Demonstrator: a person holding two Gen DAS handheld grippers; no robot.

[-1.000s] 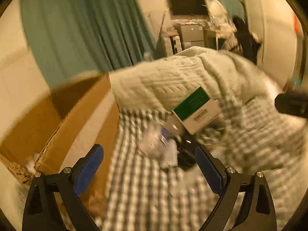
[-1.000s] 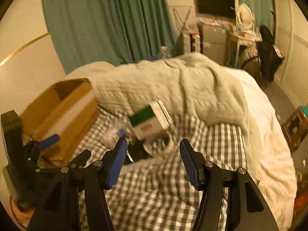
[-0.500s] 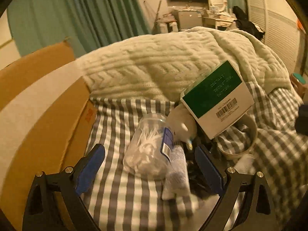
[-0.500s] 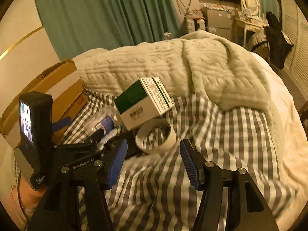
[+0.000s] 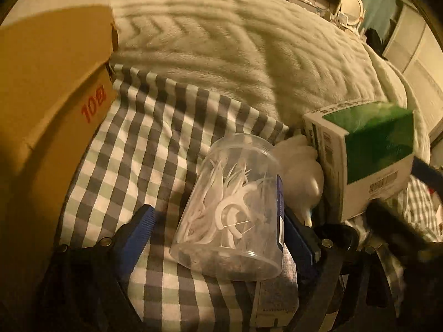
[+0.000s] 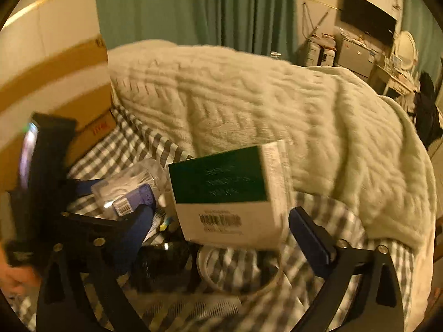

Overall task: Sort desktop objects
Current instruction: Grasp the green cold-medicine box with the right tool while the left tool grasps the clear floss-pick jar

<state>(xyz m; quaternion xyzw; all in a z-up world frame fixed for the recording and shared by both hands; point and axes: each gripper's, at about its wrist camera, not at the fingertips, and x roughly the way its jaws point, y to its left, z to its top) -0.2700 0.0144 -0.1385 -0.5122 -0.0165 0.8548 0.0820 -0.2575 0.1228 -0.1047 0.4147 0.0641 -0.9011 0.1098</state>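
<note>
A bed in a dim bedroom serves as the work surface: a checked sheet (image 5: pixel 155 149) spread over it, a cream knit blanket (image 5: pixel 235 52) heaped behind, green curtains (image 6: pixel 193 8) at the far wall.

The left gripper (image 5: pixel 218 235) stands wide apart, its blue pads on either side of a clear jar (image 5: pixel 232 215) of white floss picks lying on its side on the sheet. The right pad looks pressed against the jar's blue label; the left pad is apart from it. Under the jar's near end, by the right finger, lies a small flat packet (image 5: pixel 277 290). Just beyond the right finger sits a white lump (image 5: pixel 301 171), hard to identify in the blur, touching a green-and-white box (image 5: pixel 371 160) farther right. To the left, well beyond the left finger, is a cardboard carton (image 5: pixel 52 102).

The right gripper (image 6: pixel 221 243) is also wide open, holding nothing. Between its fingers lies a white tape roll (image 6: pixel 238 276), with a dark object (image 6: pixel 163 260) by the left finger. Just past the roll the box (image 6: pixel 227 193) stands tilted, its barcode face toward the camera. The jar (image 6: pixel 133 185) lies left of it, with the left gripper around it.
</note>
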